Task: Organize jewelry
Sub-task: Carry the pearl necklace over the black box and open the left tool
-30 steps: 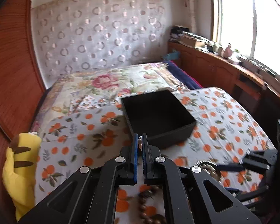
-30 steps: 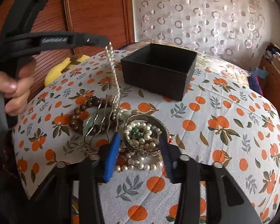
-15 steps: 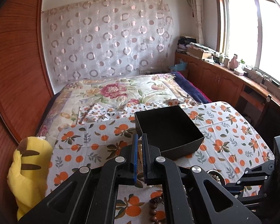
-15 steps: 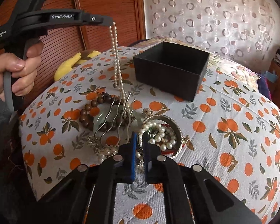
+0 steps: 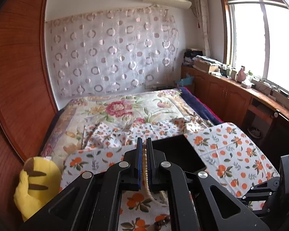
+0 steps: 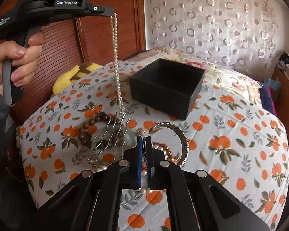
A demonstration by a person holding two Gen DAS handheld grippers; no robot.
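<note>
My left gripper (image 5: 144, 155) is shut on a pearl chain (image 5: 144, 165). In the right wrist view the left gripper (image 6: 111, 12) is high at the upper left, and the pearl chain (image 6: 116, 65) hangs taut from it down to a metal hair comb (image 6: 110, 134) tilted up from the jewelry pile. My right gripper (image 6: 144, 144) is shut on a piece in the pile, beside a silver bangle (image 6: 180, 136) and loose pearls (image 6: 164, 151). The open black box (image 6: 166, 85) stands behind the pile; it also shows in the left wrist view (image 5: 180, 154).
A brown wooden bead bracelet (image 6: 88, 127) lies at the pile's left. A yellow plush toy (image 6: 71, 79) sits at the table's far left edge. The orange-print cloth (image 6: 231, 134) covers the table. A bed (image 5: 129, 107) and a wooden cabinet (image 5: 231, 96) stand beyond.
My left gripper has risen with the pearl chain, pulling it taut and tilting the comb up. My right gripper has closed on a piece in the pile.
</note>
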